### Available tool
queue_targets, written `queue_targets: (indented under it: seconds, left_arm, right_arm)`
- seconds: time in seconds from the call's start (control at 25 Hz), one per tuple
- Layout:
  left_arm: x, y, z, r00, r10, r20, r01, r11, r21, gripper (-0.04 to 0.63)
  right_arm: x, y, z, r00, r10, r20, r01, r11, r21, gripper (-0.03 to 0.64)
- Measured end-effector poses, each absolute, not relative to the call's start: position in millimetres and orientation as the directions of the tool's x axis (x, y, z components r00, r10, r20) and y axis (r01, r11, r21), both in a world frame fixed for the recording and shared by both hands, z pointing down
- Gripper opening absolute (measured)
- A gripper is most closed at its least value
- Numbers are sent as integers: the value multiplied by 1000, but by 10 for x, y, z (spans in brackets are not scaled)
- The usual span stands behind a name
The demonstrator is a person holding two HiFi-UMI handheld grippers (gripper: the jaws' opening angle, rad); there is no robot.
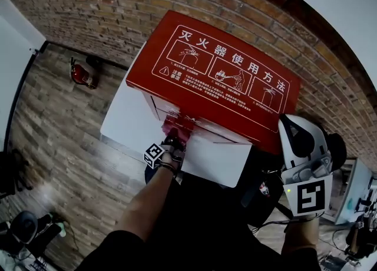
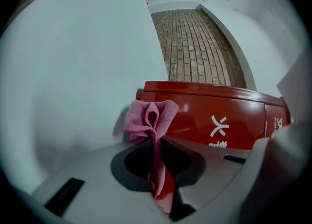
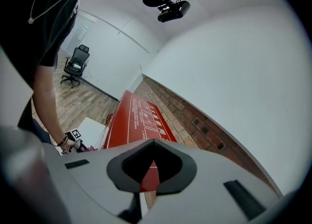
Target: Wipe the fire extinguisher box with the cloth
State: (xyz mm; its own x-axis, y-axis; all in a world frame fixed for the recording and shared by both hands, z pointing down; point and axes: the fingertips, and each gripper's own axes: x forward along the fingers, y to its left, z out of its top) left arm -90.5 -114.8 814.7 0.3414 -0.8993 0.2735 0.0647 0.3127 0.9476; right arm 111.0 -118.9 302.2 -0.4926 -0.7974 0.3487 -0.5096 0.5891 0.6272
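From above, the red fire extinguisher box (image 1: pixel 218 75) sits on a white stand (image 1: pixel 126 116) against the brick wall. The left gripper (image 1: pixel 172 146) is low at the box's front face. The right gripper (image 1: pixel 306 167) hangs near the box's right end, and I can't tell whether it touches.

The left gripper view shows what the head view barely does. The jaws are clamped on a thin fold of the pink cloth (image 2: pixel 148 118), and the bunched end sits right by the box's red side. That narrow pinch worries me, since dragging it along the metal could pull the cloth free.

The right gripper view looks along the lid from the far end. Its jaws are pressed together on nothing. With nothing bracing the box, a firm wipe might shove it across the stand.
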Motion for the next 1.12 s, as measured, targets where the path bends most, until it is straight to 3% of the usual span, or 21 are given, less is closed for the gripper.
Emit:
queue_targets:
  seconds: [0.56, 1.12]
  left_arm:
    - [-976, -1189, 7390, 308, -945, 109, 151, 161, 975, 54]
    - [-952, -1209, 6635, 287, -957, -37, 235, 33, 971, 54]
  right_arm:
    - [1161, -1190, 3211, -538, -671, 511, -460, 741, 489, 18]
    - [1115, -1170, 3218, -564, -628, 536, -444, 778, 444, 18]
